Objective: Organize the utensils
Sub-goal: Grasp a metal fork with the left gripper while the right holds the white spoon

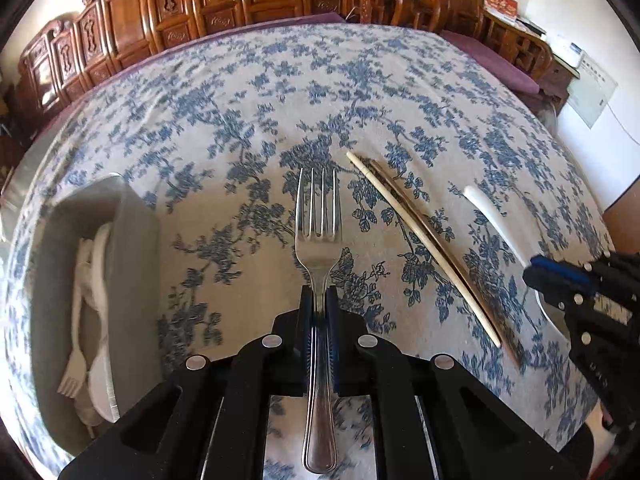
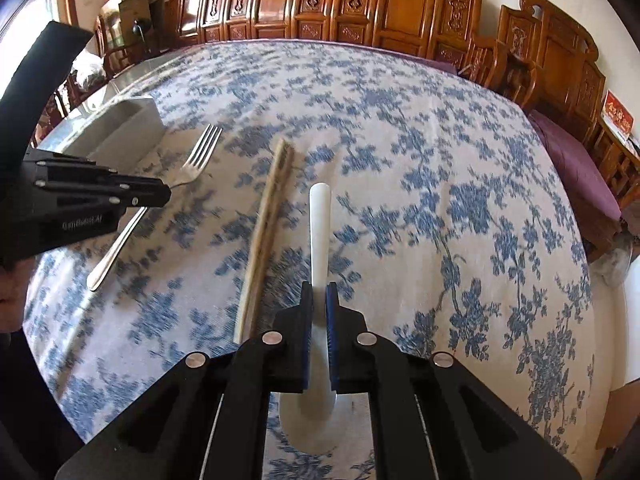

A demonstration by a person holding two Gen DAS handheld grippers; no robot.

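My left gripper (image 1: pixel 319 296) is shut on the neck of a metal fork (image 1: pixel 318 216), tines pointing away, handle running back between the fingers. In the right wrist view the same fork (image 2: pixel 200 152) hangs just above the cloth in the left gripper (image 2: pixel 168 192). My right gripper (image 2: pixel 319 296) is shut on a white spoon (image 2: pixel 320 232), handle pointing forward, bowl hidden under the fingers. That right gripper (image 1: pixel 536 276) and the spoon (image 1: pixel 486 208) show at the right of the left view. A pair of chopsticks (image 1: pixel 424 248) (image 2: pixel 266 232) lies on the cloth between the two grippers.
A grey tray (image 1: pixel 136 240) (image 2: pixel 128 128) sits at the left, holding white plastic utensils (image 1: pixel 96 280). A blue-flowered tablecloth (image 1: pixel 280 92) covers the round table. Carved wooden chairs (image 2: pixel 400 4) ring the far edge, with a purple cushion (image 2: pixel 572 160) at the right.
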